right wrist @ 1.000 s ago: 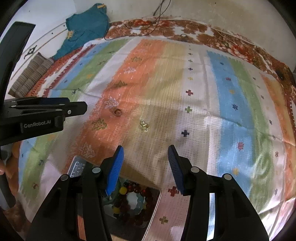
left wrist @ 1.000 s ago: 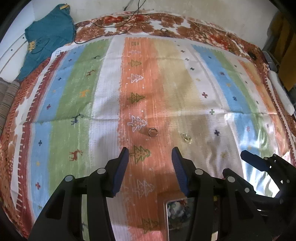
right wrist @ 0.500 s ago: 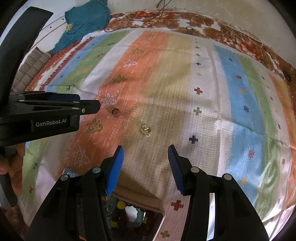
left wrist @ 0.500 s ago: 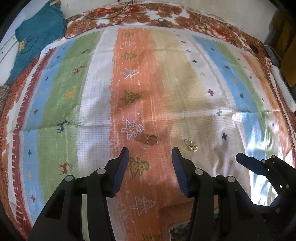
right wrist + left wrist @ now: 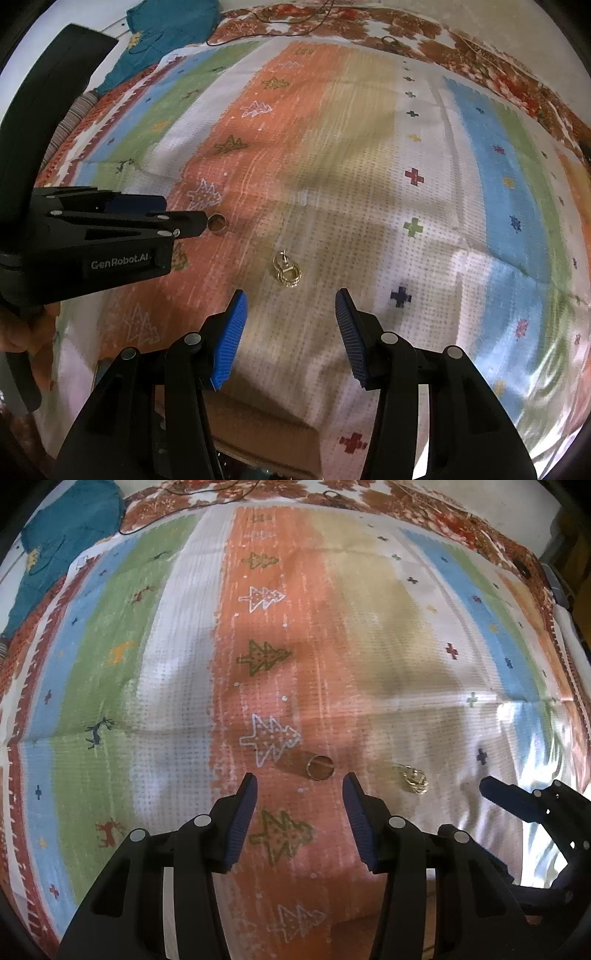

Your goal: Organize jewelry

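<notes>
A plain ring [image 5: 320, 767] lies on the orange stripe of the striped cloth [image 5: 110, 686], just ahead of my open, empty left gripper [image 5: 300, 794]. A gold earring [image 5: 415, 782] lies to its right. In the right wrist view the gold earring [image 5: 286, 272] sits just ahead of my open, empty right gripper [image 5: 290, 306], and the ring [image 5: 217, 222] shows at the tip of the left gripper body [image 5: 110, 232]. The right gripper's fingertip [image 5: 496, 794] shows at the right of the left wrist view.
A teal garment [image 5: 62, 546] lies at the far left corner of the bed. A brown box edge [image 5: 266, 428] with the jewelry tray sits below the right gripper. A black cable [image 5: 273, 26] runs along the far floral border.
Both grippers have moved forward and down toward the cloth. The ring and earring now sit closer to the fingertips. The jewelry tray has slid nearly out of view below.
</notes>
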